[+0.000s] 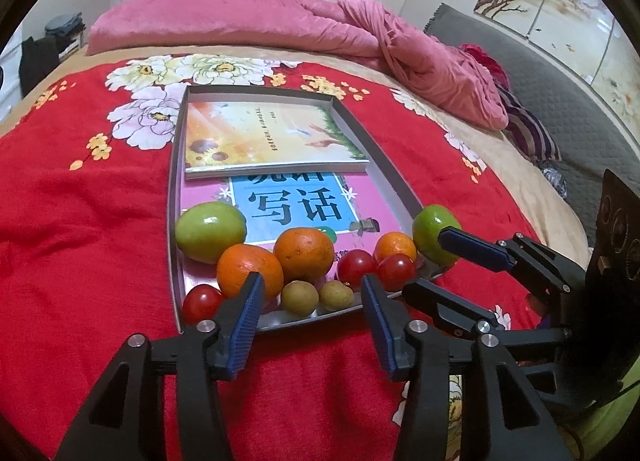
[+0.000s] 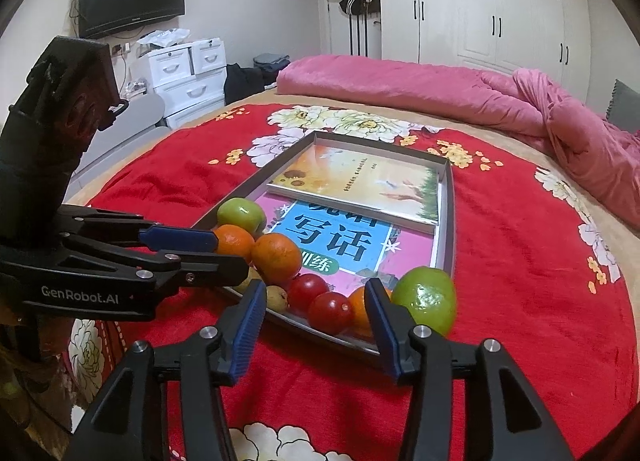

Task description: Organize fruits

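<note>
Fruit crowded at the near end of the tray

Fruit fills the near end of a shallow grey tray (image 1: 175,165) that lies on a red floral blanket (image 1: 80,221), and we go across it from left to right in the left wrist view. At the far left corner sits a cherry tomato (image 1: 202,303), and behind it a green apple (image 1: 211,231). Next comes an orange (image 1: 249,275), touching a second orange (image 1: 304,253) just to its right. In front of those two lie two small yellow-brown fruits (image 1: 299,297), side by side; we cannot tell what kind they are. Further right, two more cherry tomatoes (image 1: 355,268) touch each other, with a smaller orange (image 1: 395,247) behind them. At the tray's right corner sits a second green apple (image 1: 434,239).

Behind the fruit, two books lie in the tray: a pink and blue workbook (image 1: 296,207), and a sunflower-cover book (image 1: 272,137) overlapping its far edge. A pink quilt (image 1: 280,25) is bunched along the far side of the bed.

We hold our left gripper (image 1: 312,297) with its jaws wide apart and nothing between them, low over the tray's near rim. Our right gripper (image 2: 316,301) is likewise spread wide and empty, near the right corner, with one finger (image 1: 474,249) passing in front of the second apple; we cannot tell whether it touches.
</note>
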Tool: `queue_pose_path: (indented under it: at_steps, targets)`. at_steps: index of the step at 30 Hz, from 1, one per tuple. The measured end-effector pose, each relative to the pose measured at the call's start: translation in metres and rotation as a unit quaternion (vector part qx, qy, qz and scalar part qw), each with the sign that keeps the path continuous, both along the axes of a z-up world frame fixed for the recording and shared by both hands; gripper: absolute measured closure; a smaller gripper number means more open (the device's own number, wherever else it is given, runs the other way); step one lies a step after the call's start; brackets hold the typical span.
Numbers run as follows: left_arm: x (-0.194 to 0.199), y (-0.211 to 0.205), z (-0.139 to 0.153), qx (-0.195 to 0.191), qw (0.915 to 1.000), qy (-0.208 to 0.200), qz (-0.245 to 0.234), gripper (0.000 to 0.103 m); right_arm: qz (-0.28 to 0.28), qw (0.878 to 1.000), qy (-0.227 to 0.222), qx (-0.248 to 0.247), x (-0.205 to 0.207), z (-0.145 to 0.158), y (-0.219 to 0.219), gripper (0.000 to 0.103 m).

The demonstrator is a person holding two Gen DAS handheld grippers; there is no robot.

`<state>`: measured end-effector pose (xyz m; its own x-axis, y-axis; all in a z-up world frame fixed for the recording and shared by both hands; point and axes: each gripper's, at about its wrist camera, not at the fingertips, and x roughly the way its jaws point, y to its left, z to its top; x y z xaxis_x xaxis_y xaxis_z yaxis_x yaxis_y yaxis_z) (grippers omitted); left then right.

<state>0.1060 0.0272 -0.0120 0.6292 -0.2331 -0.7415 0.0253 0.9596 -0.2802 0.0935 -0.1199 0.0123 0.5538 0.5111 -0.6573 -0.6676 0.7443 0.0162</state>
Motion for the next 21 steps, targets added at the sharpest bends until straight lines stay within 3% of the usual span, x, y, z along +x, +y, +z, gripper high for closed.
queue_pose_path:
  at_steps: [8, 12, 14, 21]
  targets:
    - [-0.002, 0.002, 0.003, 0.0, 1.0, -0.002, 0.007, 0.037, -0.018, 1.0, -0.004, 0.007, 0.002, 0.005, -0.006, 0.036]
    - [-0.003, 0.003, 0.004, 0.005, 0.9999, -0.003, 0.01, 0.03, -0.025, 1.0, -0.007, 0.008, 0.001, 0.007, -0.007, 0.033]
    - [-0.005, 0.003, 0.005, 0.005, 0.9999, -0.004, 0.013, 0.028, -0.032, 0.999, -0.01, 0.008, 0.001, 0.008, -0.008, 0.026]
    - [-0.007, 0.004, 0.005, 0.011, 0.9997, -0.002, 0.022, 0.024, -0.051, 0.999, -0.014, 0.008, 0.001, 0.011, -0.014, 0.018]
